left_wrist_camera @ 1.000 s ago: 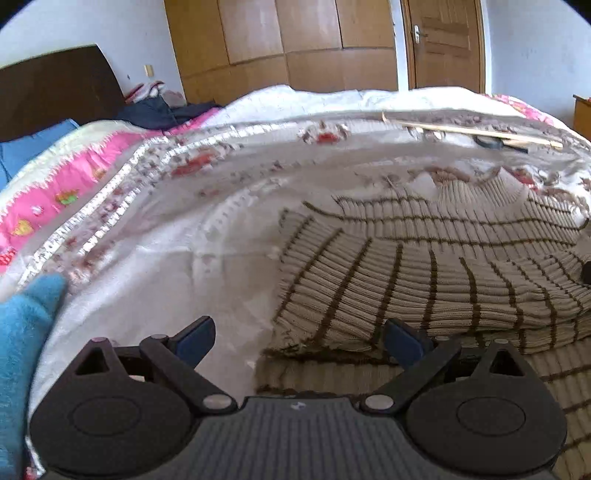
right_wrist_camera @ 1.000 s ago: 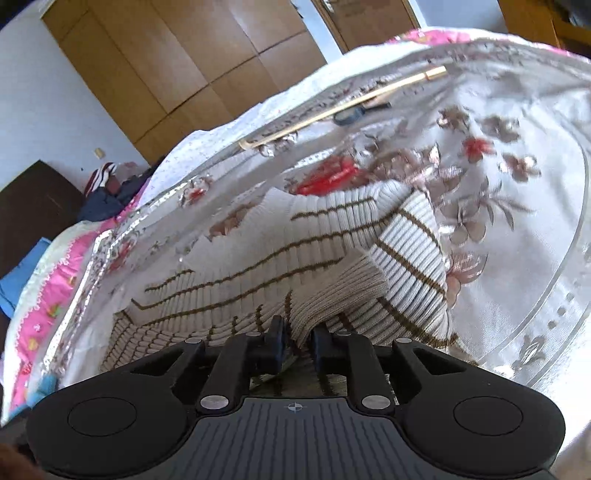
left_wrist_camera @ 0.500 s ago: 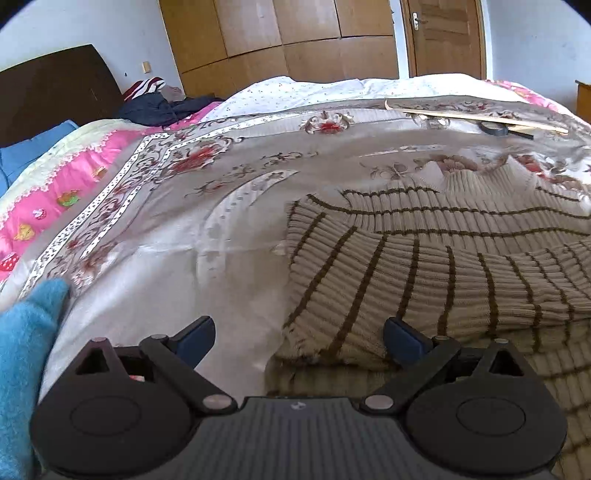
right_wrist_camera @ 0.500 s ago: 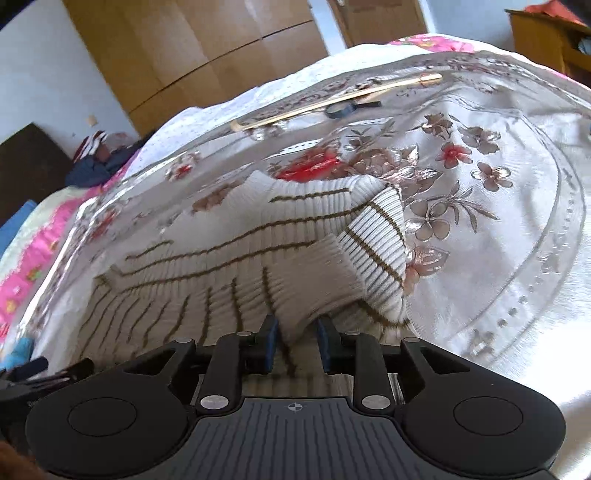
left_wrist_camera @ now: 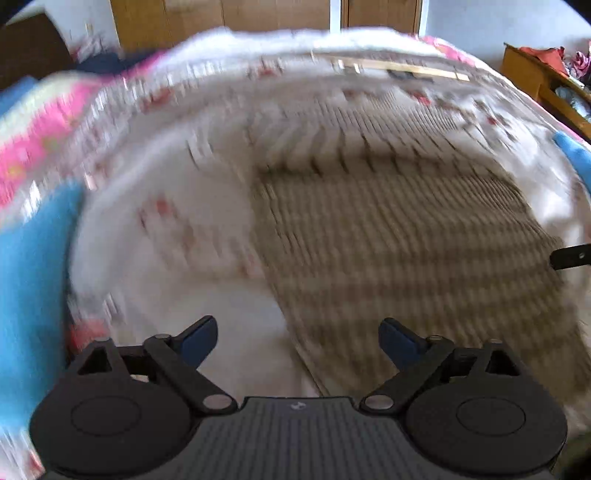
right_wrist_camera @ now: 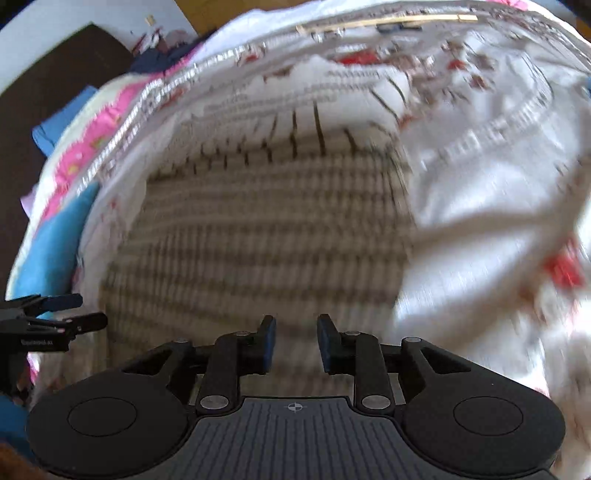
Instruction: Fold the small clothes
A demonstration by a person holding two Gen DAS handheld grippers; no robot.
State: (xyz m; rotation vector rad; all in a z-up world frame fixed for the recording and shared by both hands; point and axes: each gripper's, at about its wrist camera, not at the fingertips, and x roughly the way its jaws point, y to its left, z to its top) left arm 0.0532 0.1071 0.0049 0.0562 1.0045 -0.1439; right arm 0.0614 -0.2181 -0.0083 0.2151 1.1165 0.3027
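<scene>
A cream knit sweater with brown stripes lies flat on the flowered bedspread, with folded sleeves across its far end. It also shows in the right wrist view. My left gripper is open and empty above the sweater's near left edge. My right gripper is partly open and empty, above the sweater's near edge. The left gripper shows at the left edge of the right wrist view. Both views are blurred by motion.
A blue cloth lies at the bed's left side. A long wooden stick lies across the far bed. A wooden cabinet stands at the right, wardrobe doors behind. Dark clothes lie near the headboard.
My right gripper has let go of the sweater sleeve and opened a little. Both grippers have pulled back and up, so more of the sweater shows. The sleeve now lies folded on the sweater.
</scene>
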